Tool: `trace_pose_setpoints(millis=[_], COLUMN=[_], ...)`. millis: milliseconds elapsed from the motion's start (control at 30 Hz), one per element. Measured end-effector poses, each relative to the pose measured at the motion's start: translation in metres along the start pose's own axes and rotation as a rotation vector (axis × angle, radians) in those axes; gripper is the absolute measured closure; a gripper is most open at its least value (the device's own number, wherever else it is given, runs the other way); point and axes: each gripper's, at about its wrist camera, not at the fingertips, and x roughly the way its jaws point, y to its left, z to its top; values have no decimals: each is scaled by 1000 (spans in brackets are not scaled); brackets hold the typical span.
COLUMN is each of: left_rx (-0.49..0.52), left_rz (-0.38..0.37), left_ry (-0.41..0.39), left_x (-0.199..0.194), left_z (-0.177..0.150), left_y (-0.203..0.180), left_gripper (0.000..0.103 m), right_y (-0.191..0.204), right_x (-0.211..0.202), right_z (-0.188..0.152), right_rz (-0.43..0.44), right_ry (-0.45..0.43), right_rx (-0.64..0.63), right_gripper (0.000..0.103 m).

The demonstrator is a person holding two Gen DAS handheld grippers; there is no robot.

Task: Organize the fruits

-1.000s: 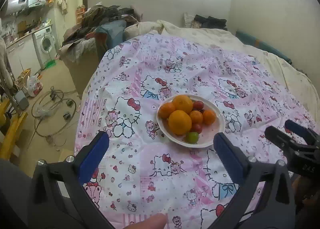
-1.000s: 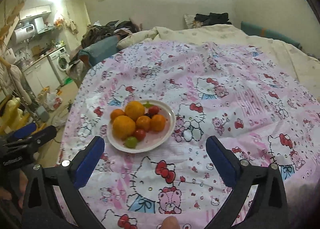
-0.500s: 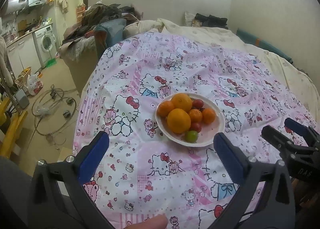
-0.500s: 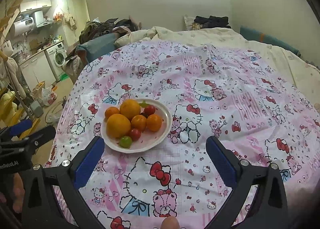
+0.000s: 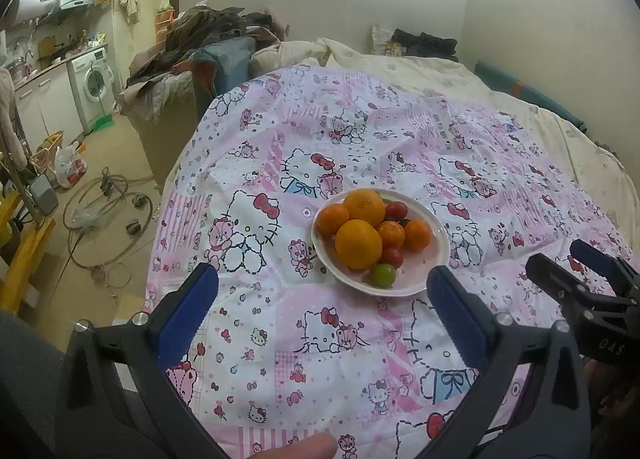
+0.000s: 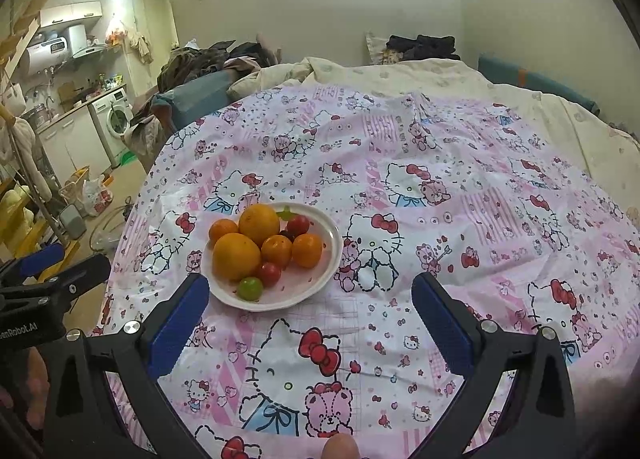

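Observation:
A white plate [image 5: 438, 255] [image 6: 316, 283] sits on a pink cartoon-print tablecloth [image 5: 304, 163] [image 6: 440, 219]. It holds two big oranges [image 5: 358, 243] [image 6: 236, 256], several small tangerines [image 5: 417, 234] [image 6: 307, 250], small red fruits [image 5: 396, 211] [image 6: 269, 273] and a green lime [image 5: 383, 275] [image 6: 250, 288]. My left gripper [image 5: 322, 299] hangs open just short of the plate, nothing between its blue pads. My right gripper [image 6: 310, 305] is open too, its left pad beside the plate's near rim. Each gripper shows at the edge of the other's view.
The table's left edge drops to a floor with cables [image 5: 104, 215] and bags. A washing machine [image 5: 94, 85] and counter stand far left. A sofa piled with clothes [image 5: 208, 43] and a bed with a cream cover [image 6: 440, 75] lie beyond the table.
Both grippers have risen or drawn back a little, so the plate sits slightly higher and more central in each view. Jaws stay open; the fruit has not moved.

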Motion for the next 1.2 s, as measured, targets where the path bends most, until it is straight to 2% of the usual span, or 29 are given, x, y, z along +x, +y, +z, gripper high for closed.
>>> trace_pose_setpoints(millis=[1200], left_rx=[7], left_rz=[-2], left_ry=[1], left_x=[-1], left_z=[4], left_y=[-3], left_gripper=[0], right_y=[2], right_x=[-3], right_z=[2], right_rz=[8], right_ry=[-7], right_rx=[-8], right_gripper=[0])
